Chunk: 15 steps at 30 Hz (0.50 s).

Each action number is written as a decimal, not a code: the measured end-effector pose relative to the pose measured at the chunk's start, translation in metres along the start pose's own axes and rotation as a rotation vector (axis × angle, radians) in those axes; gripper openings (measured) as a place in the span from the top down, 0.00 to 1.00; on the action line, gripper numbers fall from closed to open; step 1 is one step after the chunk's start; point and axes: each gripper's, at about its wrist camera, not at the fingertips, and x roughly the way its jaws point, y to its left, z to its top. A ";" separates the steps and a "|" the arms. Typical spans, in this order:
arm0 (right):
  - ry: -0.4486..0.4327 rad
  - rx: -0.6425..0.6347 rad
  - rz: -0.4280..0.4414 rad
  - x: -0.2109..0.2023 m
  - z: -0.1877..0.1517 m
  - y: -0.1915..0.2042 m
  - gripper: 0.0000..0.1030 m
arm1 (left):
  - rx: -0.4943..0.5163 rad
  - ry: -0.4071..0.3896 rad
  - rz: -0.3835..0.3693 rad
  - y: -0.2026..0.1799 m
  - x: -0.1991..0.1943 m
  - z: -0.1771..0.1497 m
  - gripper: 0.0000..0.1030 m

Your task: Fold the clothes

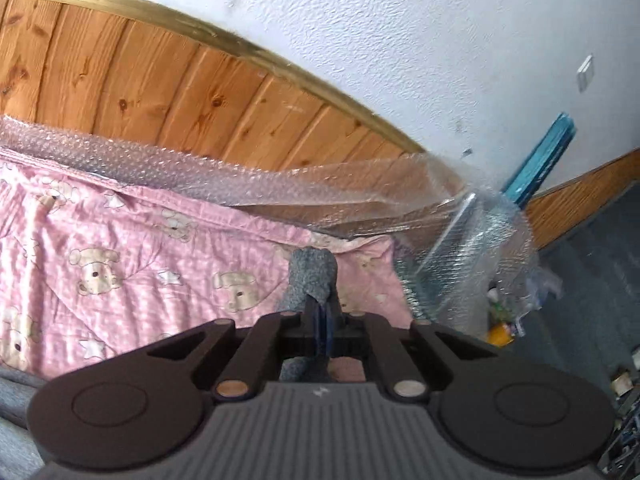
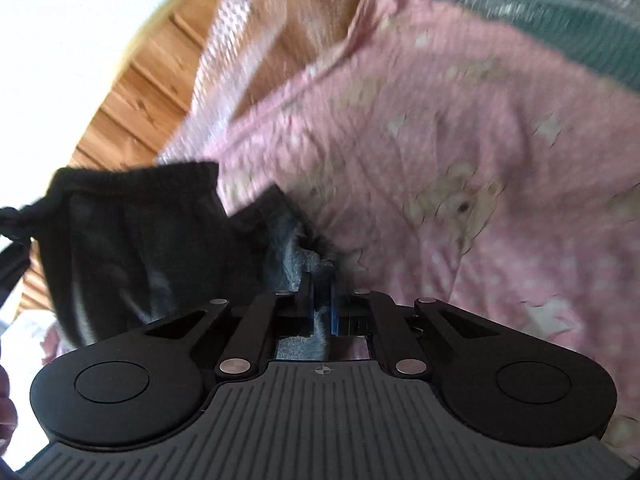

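I see pink bear-print quilt [image 1: 132, 264] filling left of left view, most of right view. Wood-panelled headboard [image 1: 160, 88] upper left. My right gripper [image 2: 320, 280] at lower centre has jaws clamped on dark grey knit garment [image 2: 132, 248], bulk hanging at left. My left gripper [image 1: 320, 312] pinches same garment's fold at centre.

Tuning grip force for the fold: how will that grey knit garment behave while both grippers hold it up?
Likely floppy: the grey knit garment sags in loose folds beside the right gripper. Probably light, since a thin pinch in the left gripper carries its bunched edge. Fuzzy knit looks grippy, so slipping seems unlikely, though it may stretch.
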 end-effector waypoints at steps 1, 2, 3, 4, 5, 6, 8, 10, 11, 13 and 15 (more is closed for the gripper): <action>-0.008 0.016 -0.014 -0.018 0.001 -0.002 0.96 | 0.003 -0.003 -0.017 -0.002 0.000 0.000 0.97; -0.011 0.037 -0.031 -0.035 0.001 -0.006 0.96 | 0.008 0.012 -0.048 -0.007 0.002 -0.004 0.96; -0.009 0.050 -0.056 -0.052 -0.001 -0.010 0.96 | 0.013 0.028 -0.078 -0.012 0.004 -0.007 0.94; 0.008 0.048 -0.085 -0.063 -0.006 -0.013 0.96 | 0.018 0.044 -0.109 -0.017 0.006 -0.011 0.93; 0.035 0.041 -0.111 -0.071 -0.013 -0.016 0.96 | 0.024 0.060 -0.139 -0.022 0.008 -0.014 0.93; 0.067 0.032 -0.140 -0.074 -0.022 -0.020 0.96 | 0.038 0.101 -0.166 -0.029 0.014 -0.024 0.93; 0.146 0.043 -0.182 -0.067 -0.039 -0.033 0.94 | 0.090 0.182 -0.201 -0.043 0.023 -0.045 0.92; 0.156 0.080 -0.199 -0.068 -0.048 -0.045 0.85 | 0.157 0.253 -0.208 -0.055 0.027 -0.070 0.92; 0.133 0.104 -0.197 -0.074 -0.048 -0.048 0.78 | 0.187 0.285 -0.206 -0.058 0.028 -0.083 0.92; 0.040 0.148 -0.179 -0.093 -0.041 -0.050 0.68 | 0.247 0.349 -0.203 -0.065 0.030 -0.109 0.85; -0.024 0.229 -0.090 -0.104 -0.033 -0.060 0.60 | 0.306 0.412 -0.199 -0.072 0.032 -0.134 0.84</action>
